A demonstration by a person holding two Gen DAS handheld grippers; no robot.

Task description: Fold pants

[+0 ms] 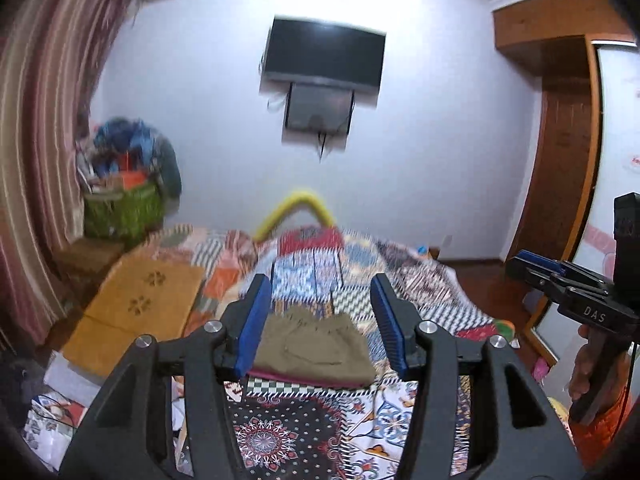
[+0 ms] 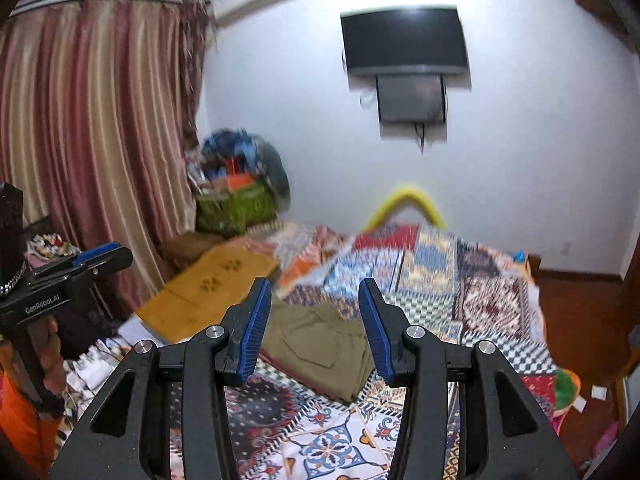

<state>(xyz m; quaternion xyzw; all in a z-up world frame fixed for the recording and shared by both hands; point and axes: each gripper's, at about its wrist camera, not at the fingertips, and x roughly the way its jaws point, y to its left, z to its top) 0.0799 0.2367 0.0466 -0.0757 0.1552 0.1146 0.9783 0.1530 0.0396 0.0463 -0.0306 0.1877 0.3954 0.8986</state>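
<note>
in the left wrist view, the left claw (image 1: 320,320) stood about half open with nothing between its pads, raised and tilted slightly down. beyond and below it the pants (image 1: 316,350) lay folded on the bed (image 1: 304,436). soft, light cloth, likely best pinched at an edge or corner. the right claw (image 1: 538,268) hung level off to the right.

in the right wrist view, the right claw (image 2: 314,328) was likewise part open and empty, pants (image 2: 320,350) just past its tips.

Right gripper (image 2: 314,290) raised above bed (image 2: 500,308), jaws apart, nothing between them. Olive pants (image 2: 316,344) lie folded on the patchwork bedspread. Left gripper (image 2: 102,254) at left edge, hand-held. Wall TV (image 2: 404,40) beyond; striped curtain (image 2: 92,120) at left.
</note>
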